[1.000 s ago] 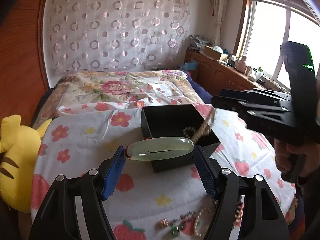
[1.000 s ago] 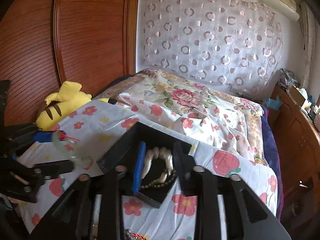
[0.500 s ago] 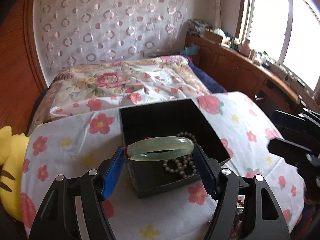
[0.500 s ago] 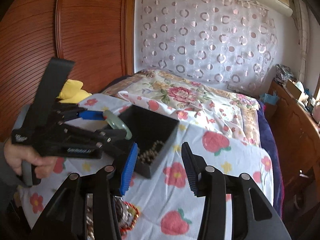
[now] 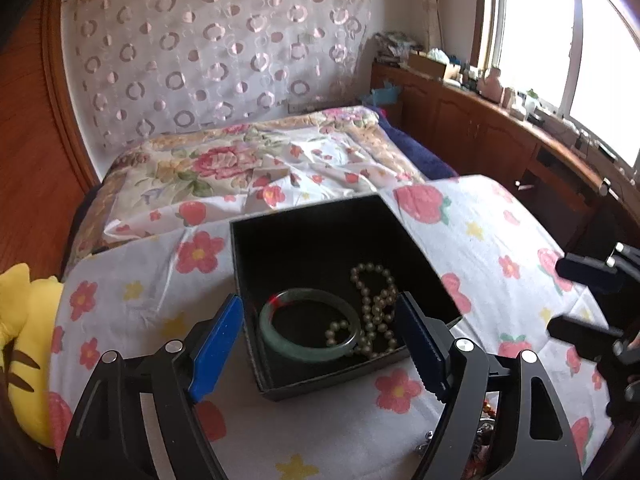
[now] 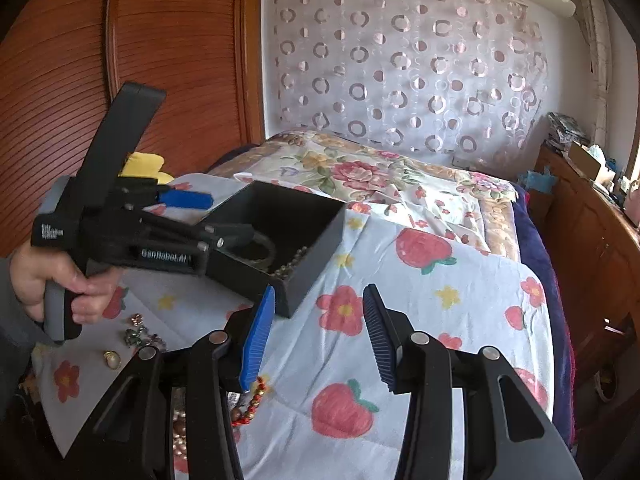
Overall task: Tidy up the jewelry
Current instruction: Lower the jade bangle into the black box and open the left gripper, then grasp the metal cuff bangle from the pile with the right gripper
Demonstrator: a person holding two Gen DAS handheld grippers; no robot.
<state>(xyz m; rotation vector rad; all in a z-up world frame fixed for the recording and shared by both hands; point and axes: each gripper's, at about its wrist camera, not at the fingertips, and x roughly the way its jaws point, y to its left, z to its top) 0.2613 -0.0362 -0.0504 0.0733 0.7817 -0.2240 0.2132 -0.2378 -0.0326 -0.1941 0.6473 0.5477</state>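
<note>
A pale green bangle (image 5: 308,330) lies flat inside the black box (image 5: 312,208), next to a pearl bead strand (image 5: 374,300). My left gripper (image 5: 318,308) hangs over the box's near side. Its jaws are opening, and the bangle lies below them, free of the blue pads. In the right wrist view the left gripper (image 6: 224,218) reaches into the box (image 6: 316,240), where the bangle (image 6: 268,246) and beads (image 6: 292,262) show. My right gripper (image 6: 320,294) is open and holds nothing, over the flowered sheet to the right of the box.
Loose jewelry (image 6: 136,332) and a red bead string (image 6: 252,400) lie on the sheet near the front. A yellow plush toy (image 5: 20,344) sits at the left edge. A hand (image 6: 40,280) holds the left gripper. A wooden cabinet (image 5: 500,148) runs along the right wall.
The bangle has left the left gripper's pads and dropped into the box as the jaws widened. The right gripper has let go of the bead strand and drawn back from the box.
</note>
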